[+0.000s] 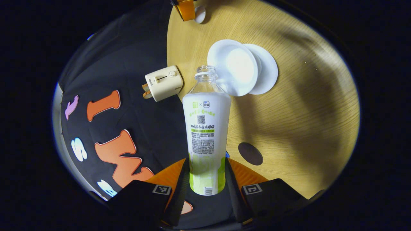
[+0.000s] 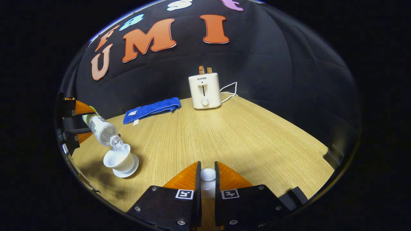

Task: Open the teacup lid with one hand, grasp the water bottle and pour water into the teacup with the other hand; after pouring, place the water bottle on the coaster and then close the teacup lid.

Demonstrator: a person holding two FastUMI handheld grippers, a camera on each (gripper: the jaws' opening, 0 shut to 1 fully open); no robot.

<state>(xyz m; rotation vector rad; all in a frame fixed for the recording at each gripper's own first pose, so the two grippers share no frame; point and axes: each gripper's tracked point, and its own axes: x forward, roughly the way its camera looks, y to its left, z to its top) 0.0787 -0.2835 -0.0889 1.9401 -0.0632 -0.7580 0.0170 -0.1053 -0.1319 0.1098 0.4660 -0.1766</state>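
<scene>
Wood-grain worktop (image 2: 224, 134) in a dark cloth booth, pretty bare apart from a few props. The left gripper (image 1: 207, 179) is clamped on the water bottle (image 1: 207, 128) low on its body, tipping it so the open neck sits right over the teacup (image 1: 232, 67), which stands on its saucer (image 1: 268, 72). From the right gripper view you can see the bottle slanted down with its mouth at the cup's rim, so I'd say pouring is underway. The right gripper (image 2: 207, 179) is pinched shut on the teacup lid (image 2: 207, 175) by its knob, held off to the side so it's out of the pour. The dark round coaster (image 1: 250, 153) waits on the worktop near the bottle's base. A toaster (image 2: 205, 90) and a blue cloth (image 2: 151, 109) sit at the back.
</scene>
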